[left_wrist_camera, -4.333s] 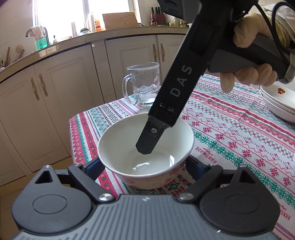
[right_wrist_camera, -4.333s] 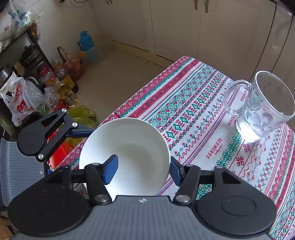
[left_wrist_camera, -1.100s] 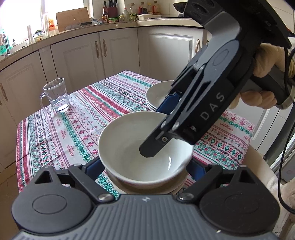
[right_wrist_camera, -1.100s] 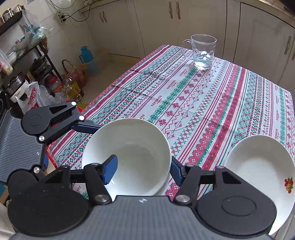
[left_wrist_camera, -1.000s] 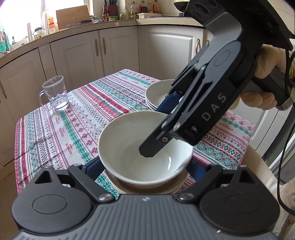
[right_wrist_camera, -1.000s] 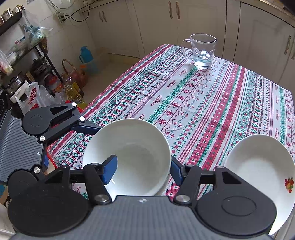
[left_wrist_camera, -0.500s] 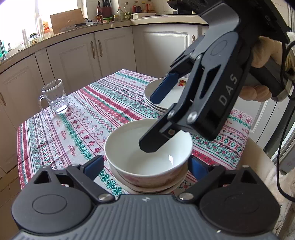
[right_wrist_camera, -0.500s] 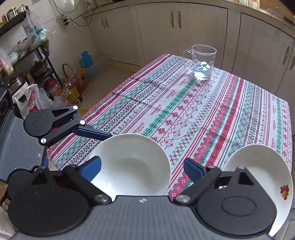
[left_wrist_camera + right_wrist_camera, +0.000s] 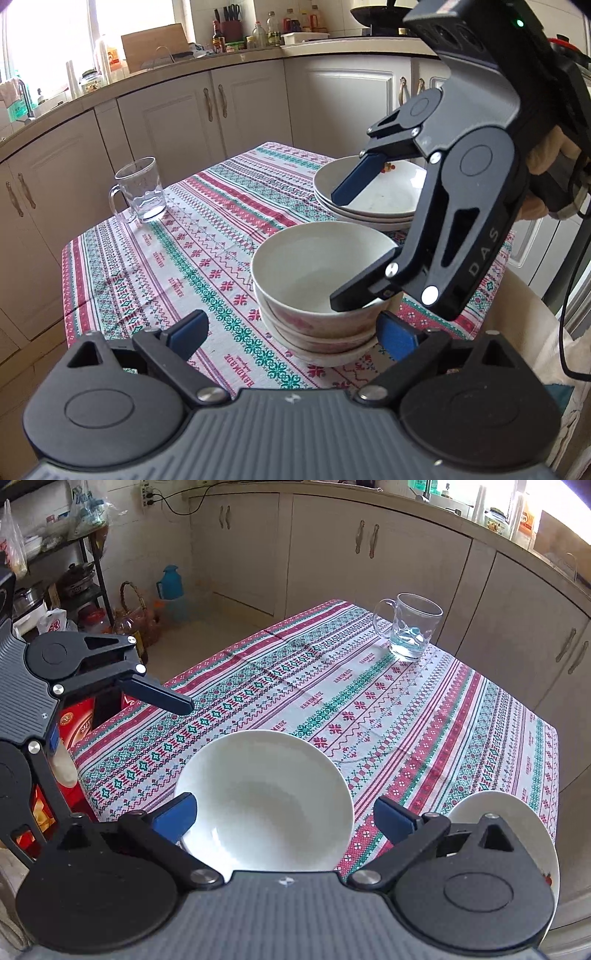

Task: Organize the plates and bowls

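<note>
Bowls nested on the patterned red-and-green tablecloth (image 9: 207, 236).

White ceramic bowl (image 9: 317, 266) tops the nested bowl stack, beside stacked white floral plates (image 9: 373, 195) (clear glass mug (image 9: 142, 190) well apart); left gripper (image 9: 291, 332) and right gripper (image 9: 282, 814) both spread wide, holding nothing.

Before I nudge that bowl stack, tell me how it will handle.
The bowl stack is probably rigid, glazed ceramic, so likely slippery and breakable. Nested on a small foot, on the tablecloth near the table's edge, it may drag the cloth or tip rather than slide.
</note>
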{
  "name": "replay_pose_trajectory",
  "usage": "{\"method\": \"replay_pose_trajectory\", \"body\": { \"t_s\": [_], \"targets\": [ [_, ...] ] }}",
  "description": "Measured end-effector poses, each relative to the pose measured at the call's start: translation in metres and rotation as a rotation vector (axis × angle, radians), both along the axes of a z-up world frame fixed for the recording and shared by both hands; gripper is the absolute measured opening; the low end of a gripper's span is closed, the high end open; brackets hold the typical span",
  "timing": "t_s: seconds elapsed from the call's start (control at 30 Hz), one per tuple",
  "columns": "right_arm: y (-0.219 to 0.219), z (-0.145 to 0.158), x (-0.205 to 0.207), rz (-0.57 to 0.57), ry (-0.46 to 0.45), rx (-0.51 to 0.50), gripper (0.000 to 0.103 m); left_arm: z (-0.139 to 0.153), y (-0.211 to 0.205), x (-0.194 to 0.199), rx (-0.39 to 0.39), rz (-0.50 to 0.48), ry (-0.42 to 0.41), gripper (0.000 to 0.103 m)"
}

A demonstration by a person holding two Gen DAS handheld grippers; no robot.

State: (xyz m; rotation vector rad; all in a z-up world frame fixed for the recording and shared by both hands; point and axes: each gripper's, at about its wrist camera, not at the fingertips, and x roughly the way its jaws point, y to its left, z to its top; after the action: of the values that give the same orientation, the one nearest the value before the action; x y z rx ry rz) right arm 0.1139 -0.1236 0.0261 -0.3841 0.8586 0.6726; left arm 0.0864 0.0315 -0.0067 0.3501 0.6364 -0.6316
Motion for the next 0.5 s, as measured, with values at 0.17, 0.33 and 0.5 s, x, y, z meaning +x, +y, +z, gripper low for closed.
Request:
{"method": "replay_pose_trajectory", "body": {
  "t_s": [0.17,0.33,0.5],
  "targets": [
    [-0.007,0.007,-0.014,0.016,-0.062,0.028,0.103,-0.005,0.007,-0.003,0.004,-0.002,-0.030,0.097],
    [-0.024,0.007,-0.036,0.025,-0.077,0.038,0.103,-0.015,0.012,-0.001,0.017,-0.021,-0.009,0.097],
    [-0.034,-0.013,-0.054,0.028,-0.053,-0.015,0.103,-0.030,0.011,0.004,0.019,-0.038,0.023,0.097]
  ]
}}
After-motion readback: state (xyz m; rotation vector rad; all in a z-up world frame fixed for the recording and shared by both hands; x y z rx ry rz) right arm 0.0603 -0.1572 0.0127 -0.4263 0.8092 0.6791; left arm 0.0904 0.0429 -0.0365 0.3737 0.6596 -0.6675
